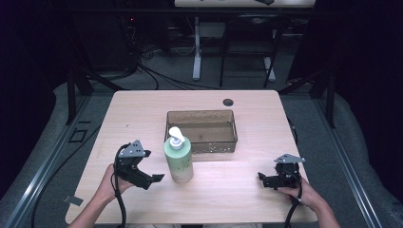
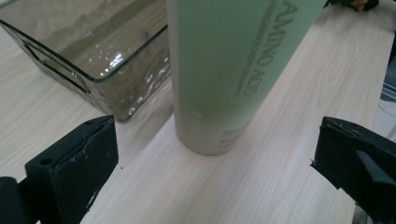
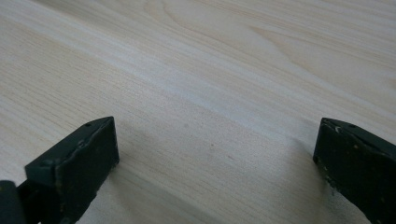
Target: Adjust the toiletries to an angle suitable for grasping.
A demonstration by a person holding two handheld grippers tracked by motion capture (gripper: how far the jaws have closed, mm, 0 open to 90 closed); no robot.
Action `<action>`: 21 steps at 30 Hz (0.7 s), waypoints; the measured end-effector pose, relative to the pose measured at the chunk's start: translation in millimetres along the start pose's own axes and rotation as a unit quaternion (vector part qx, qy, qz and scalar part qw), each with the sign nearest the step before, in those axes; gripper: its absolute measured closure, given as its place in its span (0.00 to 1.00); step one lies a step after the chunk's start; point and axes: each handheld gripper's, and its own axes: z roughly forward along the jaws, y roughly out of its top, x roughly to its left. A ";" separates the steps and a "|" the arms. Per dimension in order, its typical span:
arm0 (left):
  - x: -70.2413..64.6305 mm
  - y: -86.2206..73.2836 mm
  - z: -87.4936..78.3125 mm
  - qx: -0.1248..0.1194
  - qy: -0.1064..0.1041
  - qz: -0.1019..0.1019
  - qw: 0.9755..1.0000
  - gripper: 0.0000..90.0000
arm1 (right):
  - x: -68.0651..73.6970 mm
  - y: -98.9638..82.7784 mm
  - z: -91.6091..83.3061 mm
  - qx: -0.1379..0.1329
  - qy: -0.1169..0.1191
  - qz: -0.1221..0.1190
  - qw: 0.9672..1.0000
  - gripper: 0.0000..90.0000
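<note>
- Green pump bottle (image 1: 178, 160) upright on the table (image 1: 228, 190), centre-left of the high view, touching nothing, just below the clear bin (image 1: 201, 130).
- Left gripper (image 1: 154, 179) beside it at lower left, jaws spread wide, empty.
- Right gripper (image 1: 262, 179) at lower right, well apart, released, over bare wood.

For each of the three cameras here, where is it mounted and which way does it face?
High view: above the person's side, looking forward and down on the table; forearms, left gripper, right gripper.
Left gripper view: rides the left gripper, facing the green bottle and tinted bin; open jaws.
Right gripper view: rides the right gripper, facing bare tabletop; open jaws.
Shared: high and left gripper views both show bottle and bin.
</note>
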 end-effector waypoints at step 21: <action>-8.2 20.5 10.9 -0.084 0.005 0.001 0.996 0.00 | -0.1 0.0 0.0 0.000 0.000 0.000 1.000 0.00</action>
